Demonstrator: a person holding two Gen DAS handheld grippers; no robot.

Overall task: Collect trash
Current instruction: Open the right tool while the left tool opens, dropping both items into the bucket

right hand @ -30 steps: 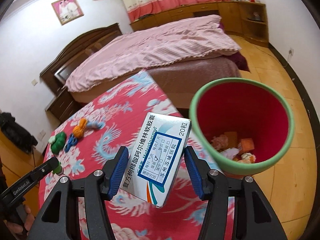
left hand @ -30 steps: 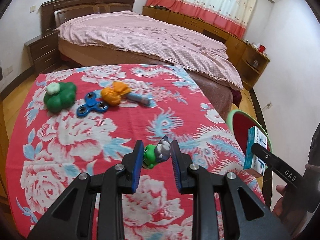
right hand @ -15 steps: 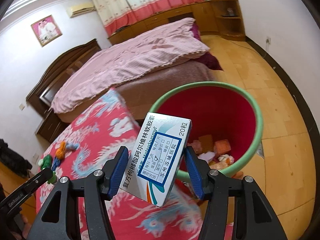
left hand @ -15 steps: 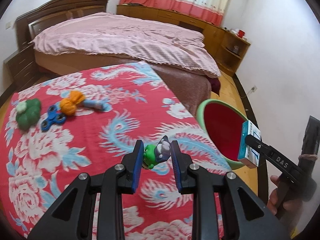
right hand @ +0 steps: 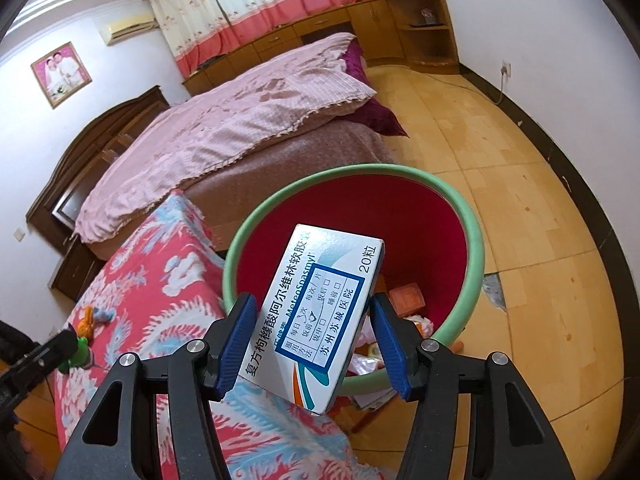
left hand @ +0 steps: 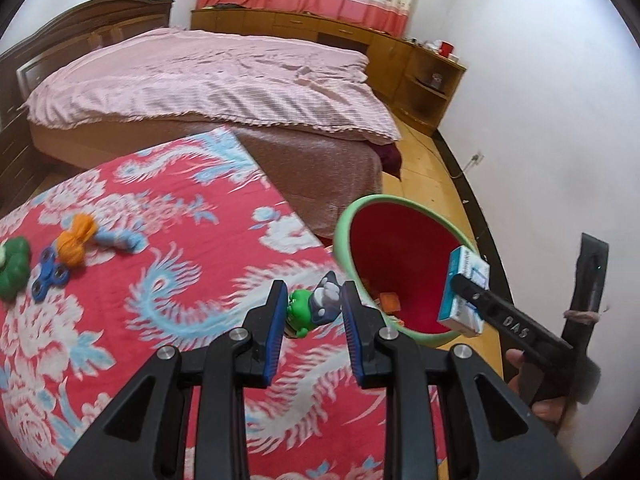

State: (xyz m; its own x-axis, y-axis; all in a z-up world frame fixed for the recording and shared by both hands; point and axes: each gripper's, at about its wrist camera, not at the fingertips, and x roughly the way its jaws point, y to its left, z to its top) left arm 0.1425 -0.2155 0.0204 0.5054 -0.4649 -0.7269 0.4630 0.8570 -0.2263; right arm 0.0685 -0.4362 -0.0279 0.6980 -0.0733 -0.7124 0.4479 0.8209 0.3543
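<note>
Right claw: right gripper (right hand: 312,342) was closed on the medicine box (right hand: 320,320), one blue pad on each long side, so the box could not slip.
Box: it sat tilted between the pads, with its far end over the mouth of the bin (right hand: 472,240). It looked held there so it would drop straight in when let go.
Left claw: the left gripper (left hand: 314,312) was closed too, on a small toy figure (left hand: 316,310) that was green and grey. The pads pinched it from both sides.
Toy figure: it was up off the red flower cloth (left hand: 120,340), near the table edge closest to the bin. My guess is it was going in next.
Bin: it was red inside with a green rim, and it stood on the floor just beside the table, so trash only had a short way to go. A few bits already lay at the bottom, one of them an orange box (right hand: 408,298).
Still on the table: an orange ball thing (left hand: 76,240), a blue spinner (left hand: 50,274) and a green lump (left hand: 14,264) lay close together, far from both claws.
Room: a bed with a pink cover (left hand: 208,80) was behind the table.
Next: I think the right claw only had to open. The box could hit the rim if it was not far enough over.
</note>
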